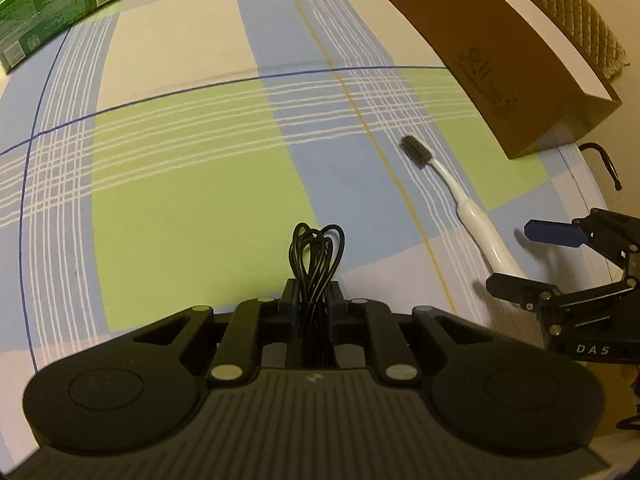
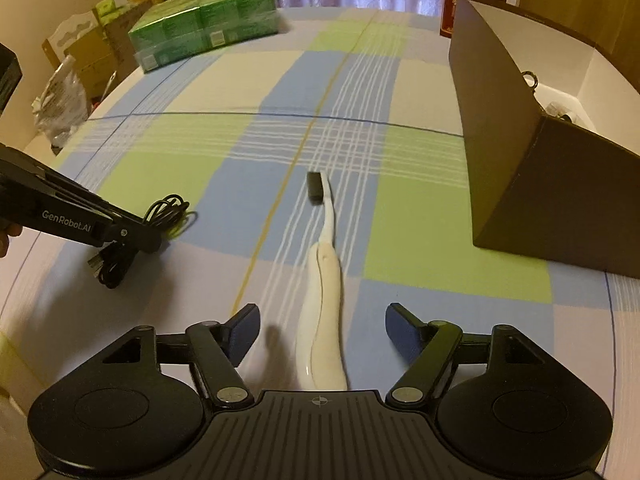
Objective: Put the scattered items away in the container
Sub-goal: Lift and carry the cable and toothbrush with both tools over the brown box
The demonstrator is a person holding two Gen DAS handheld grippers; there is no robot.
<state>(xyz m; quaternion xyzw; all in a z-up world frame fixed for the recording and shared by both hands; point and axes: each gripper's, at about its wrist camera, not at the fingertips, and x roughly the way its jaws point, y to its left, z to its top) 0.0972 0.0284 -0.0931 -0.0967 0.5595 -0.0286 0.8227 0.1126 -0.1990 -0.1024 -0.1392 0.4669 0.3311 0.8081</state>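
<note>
**Now: cable gripped left, toothbrush lined up right, box waiting**

Left tool (image 1: 314, 292) is clenched on the bundled black cable (image 1: 316, 248); the loops poke out past the fingertips in the left wrist view. From the right wrist view the bundle (image 2: 120, 256) hangs partly below the fingers, close to the checked cloth on the worktop (image 2: 200, 168); whether it touches the cloth I cannot tell. The grip sits mid-bundle, likely so the coil stays together for the carry.

Right tool (image 2: 320, 334) is released, jaws spread wide either side of the white toothbrush (image 2: 324, 300). The handle runs between the fingers and touches neither pad; the dark bristle head points away from the camera. The straddle looks like a set-up to close across the thick part of the handle. The brush lies flat on the cloth, between the cable and the box, outside the container.

Container: a brown cardboard box (image 2: 520, 168) with a white interior, on the right side of the worktop, open at the top. Inside, a few small items show near the close corner: something with a metal ring, plus other bits too small to name. Most of the interior is hidden by the near wall.

Not part of the pick so far: a green shrink-wrapped pack (image 2: 204, 32) at the far left edge, well apart from everything.

Judgement: two items are left to go in, neither over the box yet.
</note>
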